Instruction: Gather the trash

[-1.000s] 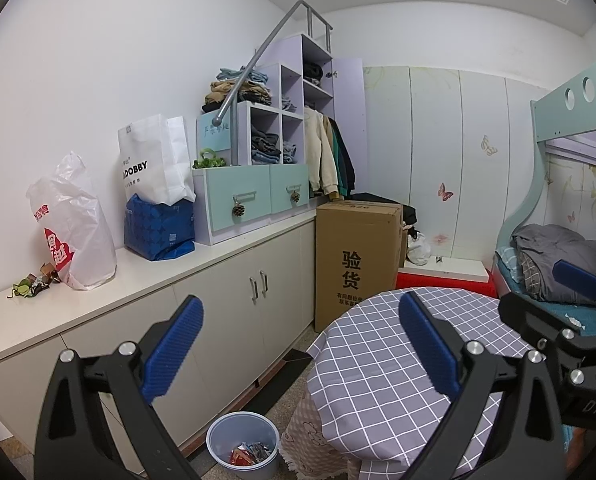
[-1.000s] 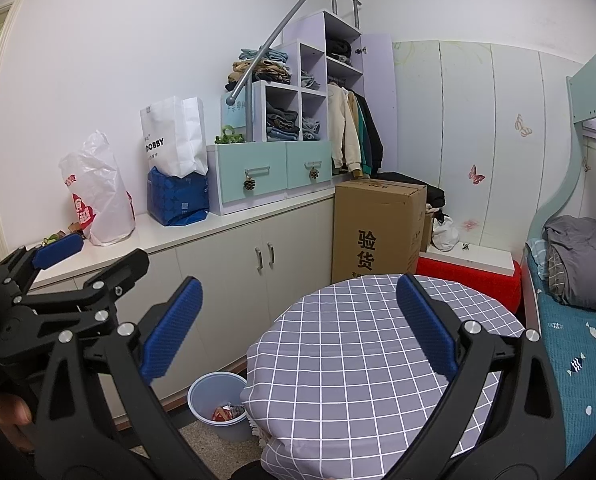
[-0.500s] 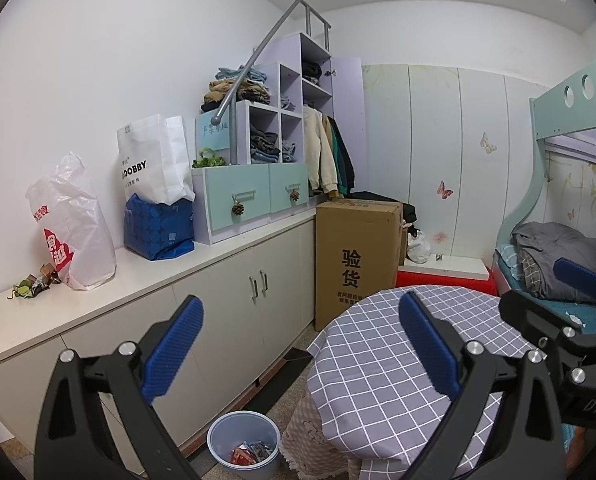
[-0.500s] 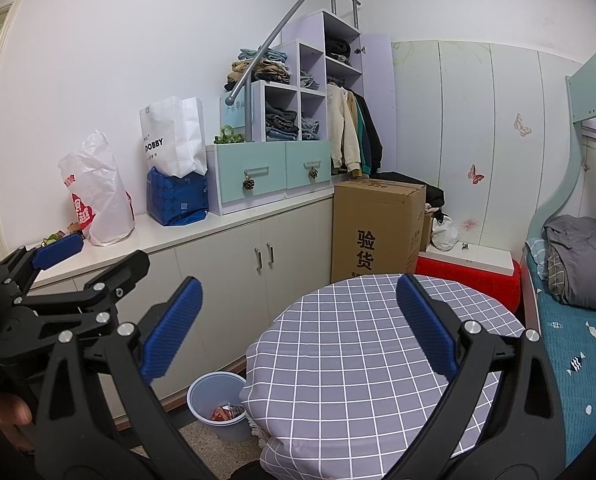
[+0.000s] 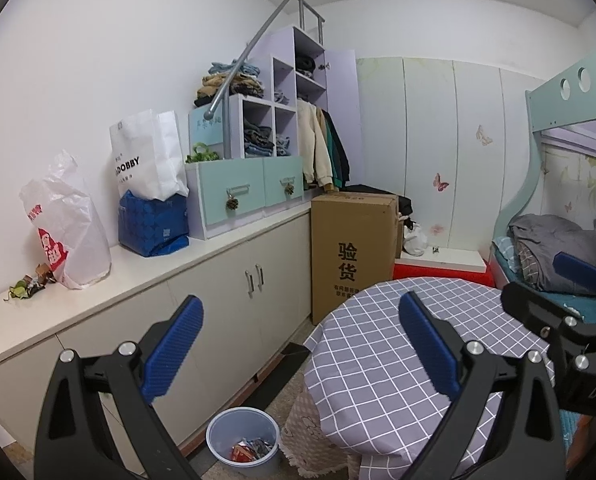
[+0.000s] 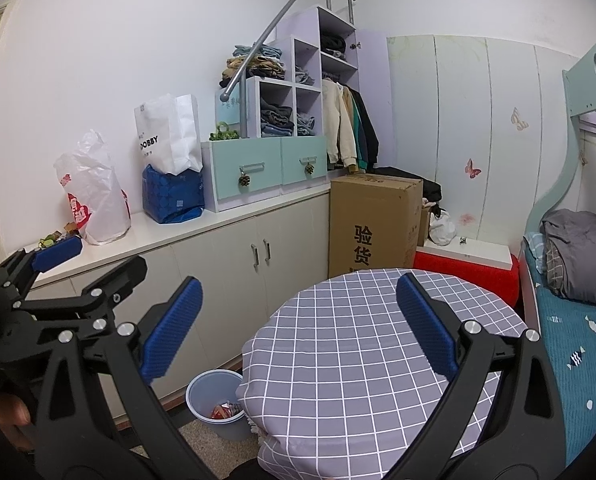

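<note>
I hold my left gripper (image 5: 298, 344) with its blue-padded fingers spread wide and nothing between them, raised above the gap between the cream cabinet run (image 5: 218, 292) and the round table with the grey checked cloth (image 5: 381, 360). My right gripper (image 6: 298, 340) is likewise wide apart and empty, over the table's cloth. Each shows at the edge of the other's view, so the two are side by side.

The trash I can make out is a small heap of crumpled wrappers, green and brown (image 5: 28, 282), on the white countertop (image 5: 146, 268) at its near end, just beside the white plastic bag with red print (image 5: 64, 228). More wrappers lie inside the pale blue plastic bin (image 5: 242, 434) on the floor, close against the hanging edge of the table's cloth and in front of the cabinet doors.

Compared with half a second and a second ago, almost nothing differs: both grippers stay equally open, and the views have barely drifted. The wrappers, the bag and the bin sit where they were.
</note>
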Action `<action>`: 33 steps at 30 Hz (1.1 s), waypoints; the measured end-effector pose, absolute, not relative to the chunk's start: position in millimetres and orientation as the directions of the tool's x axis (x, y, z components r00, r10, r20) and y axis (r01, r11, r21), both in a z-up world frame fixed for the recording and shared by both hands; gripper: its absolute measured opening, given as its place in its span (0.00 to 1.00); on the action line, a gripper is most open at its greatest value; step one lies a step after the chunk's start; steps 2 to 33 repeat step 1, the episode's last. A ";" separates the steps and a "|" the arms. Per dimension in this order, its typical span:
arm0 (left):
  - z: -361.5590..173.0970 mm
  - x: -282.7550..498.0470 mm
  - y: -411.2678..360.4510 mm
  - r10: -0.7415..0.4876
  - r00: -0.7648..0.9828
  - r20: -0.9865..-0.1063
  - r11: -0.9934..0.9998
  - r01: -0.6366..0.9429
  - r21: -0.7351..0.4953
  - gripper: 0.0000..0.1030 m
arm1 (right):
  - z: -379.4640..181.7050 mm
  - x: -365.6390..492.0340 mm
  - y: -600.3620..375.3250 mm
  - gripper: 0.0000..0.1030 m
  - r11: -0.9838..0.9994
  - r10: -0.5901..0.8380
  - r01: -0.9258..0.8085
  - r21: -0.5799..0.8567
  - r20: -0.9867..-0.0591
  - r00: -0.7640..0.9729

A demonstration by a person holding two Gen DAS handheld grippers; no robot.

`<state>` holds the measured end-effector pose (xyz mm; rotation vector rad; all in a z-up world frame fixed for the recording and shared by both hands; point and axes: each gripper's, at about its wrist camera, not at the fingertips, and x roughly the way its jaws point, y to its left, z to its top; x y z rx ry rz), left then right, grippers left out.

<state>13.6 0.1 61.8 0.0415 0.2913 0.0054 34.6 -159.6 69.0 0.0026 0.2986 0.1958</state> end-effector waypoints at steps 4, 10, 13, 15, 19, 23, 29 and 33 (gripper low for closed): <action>59.2 16.9 0.0 0.011 0.955 -0.296 0.999 0.001 0.042 0.93 | 67.3 36.2 -161.1 0.93 0.982 0.185 -0.184 0.032 -0.297 0.937; 59.2 16.9 0.0 0.011 0.955 -0.296 0.999 0.001 0.042 0.93 | 67.3 36.2 -161.1 0.93 0.982 0.185 -0.184 0.032 -0.297 0.937; 59.2 16.9 0.0 0.011 0.955 -0.296 0.999 0.001 0.042 0.93 | 67.3 36.2 -161.1 0.93 0.982 0.185 -0.184 0.032 -0.297 0.937; 59.2 16.9 0.0 0.011 0.955 -0.296 0.999 0.001 0.042 0.93 | 67.3 36.2 -161.1 0.93 0.982 0.185 -0.184 0.032 -0.297 0.937; 59.2 16.9 0.0 0.011 0.955 -0.296 0.999 0.001 0.042 0.93 | 67.3 36.2 -161.1 0.93 0.982 0.185 -0.184 0.032 -0.297 0.937; 59.2 16.9 0.0 0.011 0.955 -0.296 0.999 0.001 0.042 0.93 | 67.3 36.2 -161.1 0.93 0.982 0.185 -0.184 0.032 -0.297 0.937; 59.2 16.9 0.0 0.011 0.955 -0.296 0.999 0.001 0.042 0.93 | 67.3 36.2 -161.1 0.93 0.982 0.185 -0.184 0.032 -0.297 0.937; 59.2 16.9 0.0 0.011 0.955 -0.296 0.999 0.001 0.042 0.93 | 67.3 36.2 -161.1 0.93 0.982 0.185 -0.184 0.032 -0.297 0.937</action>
